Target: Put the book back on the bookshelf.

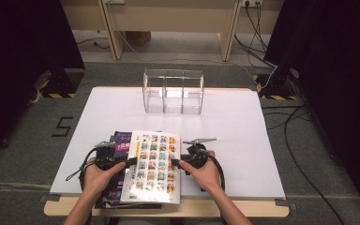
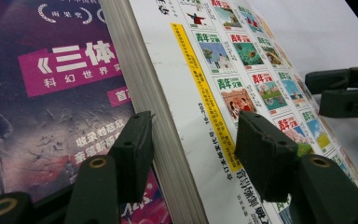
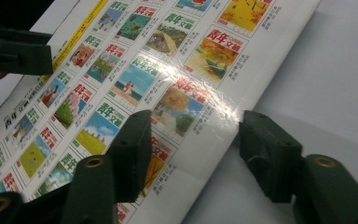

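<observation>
White-covered magazine lay face up on a purple magazine, at the white table's 6 o'clock edge. Left gripper sat at the magazine's 9 o'clock side, jaws wide, straddling its page edge; whether the pads pressed could not be told. Right gripper sat at its 3 o'clock side, jaws wide apart, one over the cover, one over bare table, clamping nothing. Clear three-bay organiser stood well apart at 12 o'clock.
</observation>
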A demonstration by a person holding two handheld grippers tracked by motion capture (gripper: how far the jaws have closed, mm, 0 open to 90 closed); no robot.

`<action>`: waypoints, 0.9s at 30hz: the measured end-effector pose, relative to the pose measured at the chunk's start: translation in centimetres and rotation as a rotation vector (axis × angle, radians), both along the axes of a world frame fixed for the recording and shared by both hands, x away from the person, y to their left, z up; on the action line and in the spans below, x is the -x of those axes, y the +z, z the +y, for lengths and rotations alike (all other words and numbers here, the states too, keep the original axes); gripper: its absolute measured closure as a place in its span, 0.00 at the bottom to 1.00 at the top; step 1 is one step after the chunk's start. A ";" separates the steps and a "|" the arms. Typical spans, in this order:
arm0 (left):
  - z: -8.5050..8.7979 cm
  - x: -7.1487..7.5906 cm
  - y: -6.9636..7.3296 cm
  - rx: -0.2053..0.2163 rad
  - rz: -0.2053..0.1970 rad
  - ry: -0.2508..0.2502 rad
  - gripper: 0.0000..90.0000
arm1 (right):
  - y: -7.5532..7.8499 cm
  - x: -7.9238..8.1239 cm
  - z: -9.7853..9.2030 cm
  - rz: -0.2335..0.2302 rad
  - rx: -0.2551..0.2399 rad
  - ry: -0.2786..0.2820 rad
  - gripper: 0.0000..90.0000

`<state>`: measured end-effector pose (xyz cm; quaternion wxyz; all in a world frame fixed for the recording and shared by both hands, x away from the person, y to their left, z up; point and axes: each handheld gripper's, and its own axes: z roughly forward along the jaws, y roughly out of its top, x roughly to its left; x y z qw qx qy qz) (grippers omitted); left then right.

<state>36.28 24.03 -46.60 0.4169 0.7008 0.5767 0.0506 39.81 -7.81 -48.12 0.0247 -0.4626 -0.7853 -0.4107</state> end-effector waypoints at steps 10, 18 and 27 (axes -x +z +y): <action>0.4 0.5 0.4 0.062 -0.003 0.019 0.56 | 0.0 0.2 0.5 -0.005 0.012 -0.010 0.46; 1.0 0.7 0.8 0.183 0.014 0.039 0.55 | 0.0 0.4 0.6 -0.013 0.011 -0.020 0.46; 1.2 0.7 1.0 0.209 0.020 0.029 0.54 | 0.0 0.4 0.7 -0.016 0.016 -0.021 0.46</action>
